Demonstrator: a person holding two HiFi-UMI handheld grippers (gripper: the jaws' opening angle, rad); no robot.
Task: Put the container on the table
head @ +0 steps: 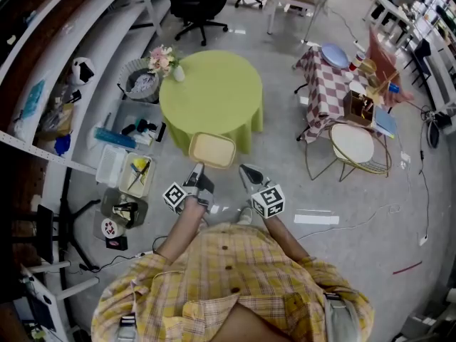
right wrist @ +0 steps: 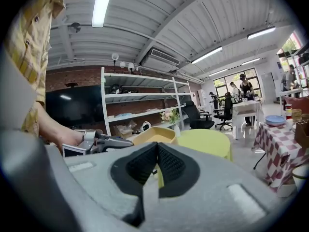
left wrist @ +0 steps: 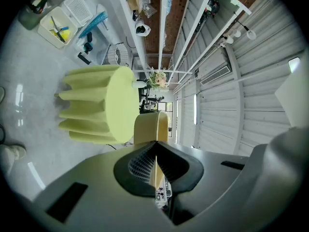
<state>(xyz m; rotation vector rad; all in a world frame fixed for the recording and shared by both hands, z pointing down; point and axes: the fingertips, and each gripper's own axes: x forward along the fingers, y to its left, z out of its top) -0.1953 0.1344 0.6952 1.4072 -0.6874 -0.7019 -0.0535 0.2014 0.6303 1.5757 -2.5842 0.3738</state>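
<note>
Head view: container point(head: 212, 149) at the near edge of the green tabletop point(head: 211, 91); left gripper point(head: 197, 171) at its near rim; right gripper point(head: 246, 173) just beside, apart.
Left gripper view: jaws clamped on the container's rim.
Right gripper view: jaws closed together, nothing between them.

One container point(head: 212, 150), one green table point(head: 211, 95), two grippers point(head: 195, 178) point(head: 248, 175)

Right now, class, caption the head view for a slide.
Left gripper and right gripper hold the container by the green table.
</note>
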